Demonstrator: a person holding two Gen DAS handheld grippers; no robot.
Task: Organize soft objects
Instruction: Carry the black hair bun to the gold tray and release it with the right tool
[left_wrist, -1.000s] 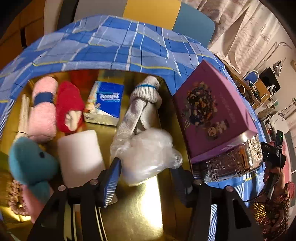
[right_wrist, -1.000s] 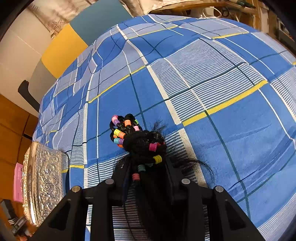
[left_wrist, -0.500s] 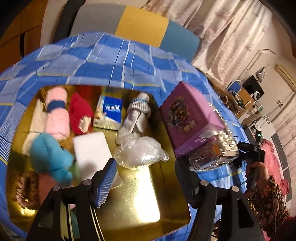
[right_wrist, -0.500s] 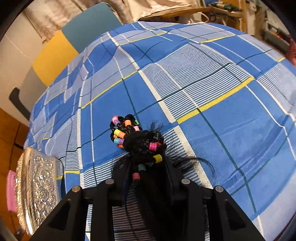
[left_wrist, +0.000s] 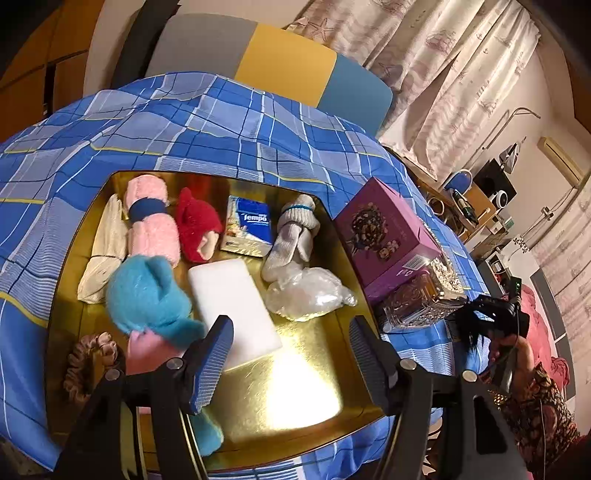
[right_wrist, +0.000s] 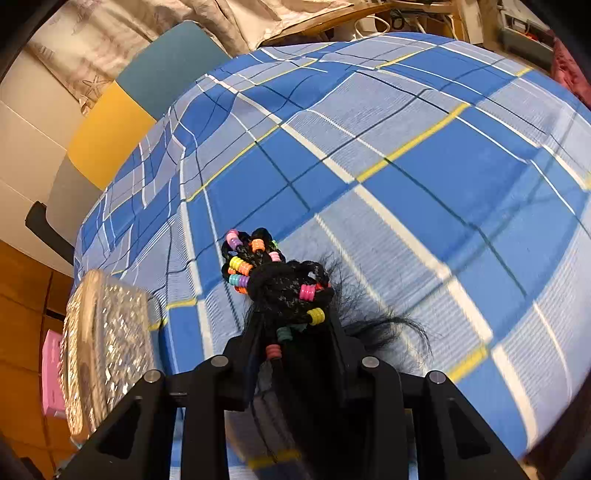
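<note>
The right tongs (right_wrist: 291, 332) are clamped on a black beaded hair braid (right_wrist: 280, 284), held above the checked bedsheet (right_wrist: 424, 184). Carry it to the gold tray (left_wrist: 306, 373) and release low over the bare patch at the tray's six o'clock. The left tongs (left_wrist: 290, 354) stand apart, empty. The tray holds a blue plush toy (left_wrist: 147, 295), white sponge (left_wrist: 232, 299), tissue pack (left_wrist: 249, 225), socks (left_wrist: 291, 236) and plastic bag (left_wrist: 306, 293).
</note>
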